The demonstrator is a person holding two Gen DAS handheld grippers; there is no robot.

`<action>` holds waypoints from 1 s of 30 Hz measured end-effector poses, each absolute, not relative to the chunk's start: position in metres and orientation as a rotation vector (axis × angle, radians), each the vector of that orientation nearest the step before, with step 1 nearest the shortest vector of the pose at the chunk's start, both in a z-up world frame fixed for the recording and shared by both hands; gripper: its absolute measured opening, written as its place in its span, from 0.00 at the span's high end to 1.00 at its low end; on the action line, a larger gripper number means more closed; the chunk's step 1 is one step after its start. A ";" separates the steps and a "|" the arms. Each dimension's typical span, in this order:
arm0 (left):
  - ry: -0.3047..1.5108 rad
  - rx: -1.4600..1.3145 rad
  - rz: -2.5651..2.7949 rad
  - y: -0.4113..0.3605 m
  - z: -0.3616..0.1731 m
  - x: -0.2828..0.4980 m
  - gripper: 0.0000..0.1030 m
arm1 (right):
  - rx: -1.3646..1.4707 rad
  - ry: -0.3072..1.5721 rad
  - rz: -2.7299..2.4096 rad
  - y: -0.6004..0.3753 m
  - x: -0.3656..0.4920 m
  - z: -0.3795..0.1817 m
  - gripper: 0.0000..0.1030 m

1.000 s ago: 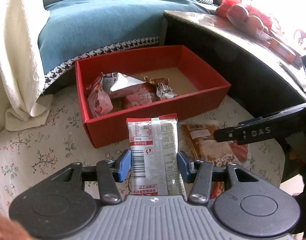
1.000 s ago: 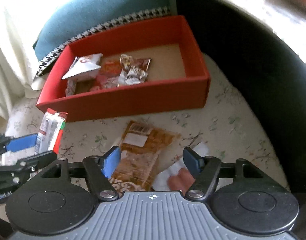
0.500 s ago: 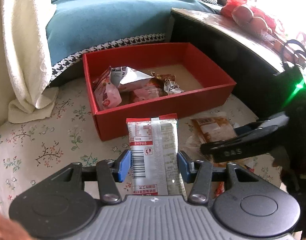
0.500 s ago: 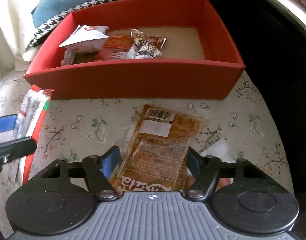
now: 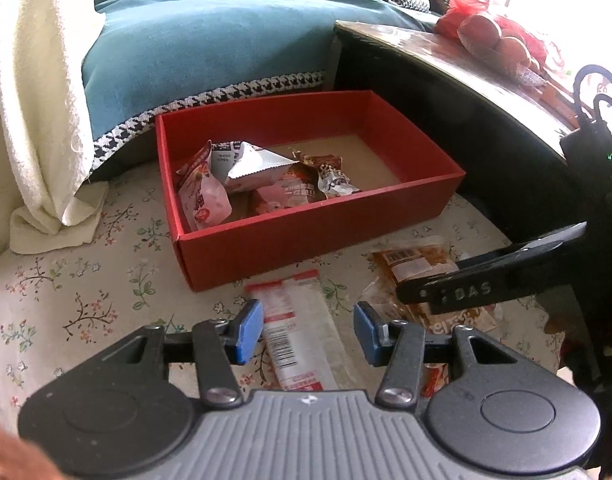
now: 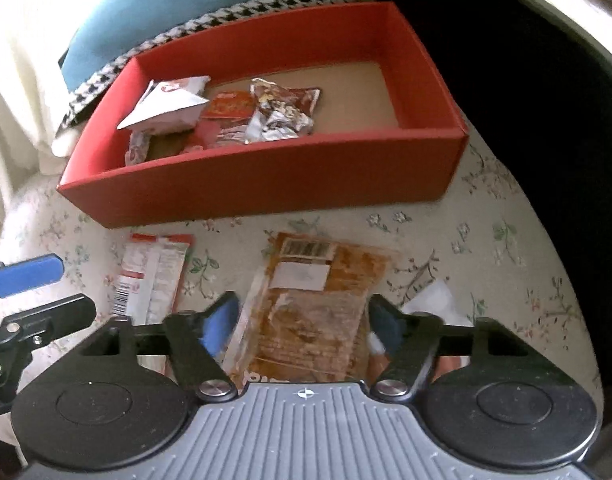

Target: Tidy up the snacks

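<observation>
Snacks first, big to small: red box (image 5: 318, 236) sits at 12 o'clock on the floral cloth (image 5: 66, 288), a few packets already inside. Brown packet (image 6: 306, 300) lies flat between the right gripper's (image 6: 302, 320) wide-open jaws, nothing pinched. White-and-red packet (image 5: 302, 332) lies under the left gripper (image 5: 308, 332), also spread wide and empty. Risk, I'd guess: thin flat wrappers could slip or crumple when the jaws close, or snag on the cloth. Left view shows the fruit on the tabletop (image 5: 446, 52) at 2 o'clock; right view alone shows the white scrap (image 6: 430, 300) at 3 o'clock of the brown packet.
</observation>
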State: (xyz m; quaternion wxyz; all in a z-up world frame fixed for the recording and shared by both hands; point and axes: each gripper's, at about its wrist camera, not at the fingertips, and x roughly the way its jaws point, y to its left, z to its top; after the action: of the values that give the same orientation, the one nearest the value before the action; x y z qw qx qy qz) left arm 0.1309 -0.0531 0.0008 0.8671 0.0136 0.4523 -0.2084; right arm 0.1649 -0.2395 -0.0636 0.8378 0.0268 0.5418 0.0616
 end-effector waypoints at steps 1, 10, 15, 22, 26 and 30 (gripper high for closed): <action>0.953 0.031 -0.434 -0.053 -0.001 0.131 0.58 | 0.042 1.170 0.131 -0.237 0.166 -0.069 0.20; 1.106 0.034 -0.392 -0.064 -0.043 0.137 0.41 | 0.000 1.159 0.163 -0.239 0.152 -0.064 0.36; 1.097 0.019 -0.331 -0.072 -0.057 0.143 0.26 | 0.012 1.124 0.172 -0.247 0.149 -0.050 0.40; 1.074 0.062 -0.246 -0.091 -0.058 0.151 0.47 | 0.050 1.090 0.178 -0.256 0.151 -0.040 0.41; 1.055 0.102 -0.241 -0.092 -0.055 0.148 0.57 | 0.079 1.060 0.186 -0.262 0.149 -0.031 0.41; 1.052 0.083 -0.258 -0.087 -0.049 0.144 0.61 | 0.111 1.029 0.187 -0.271 0.146 -0.022 0.43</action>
State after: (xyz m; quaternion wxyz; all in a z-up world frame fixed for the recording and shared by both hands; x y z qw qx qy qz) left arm 0.1444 -0.0866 -0.0489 0.8560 0.0396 0.5007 -0.1228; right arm 0.1461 -0.2707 -0.0221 0.8648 0.0531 0.4912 0.0892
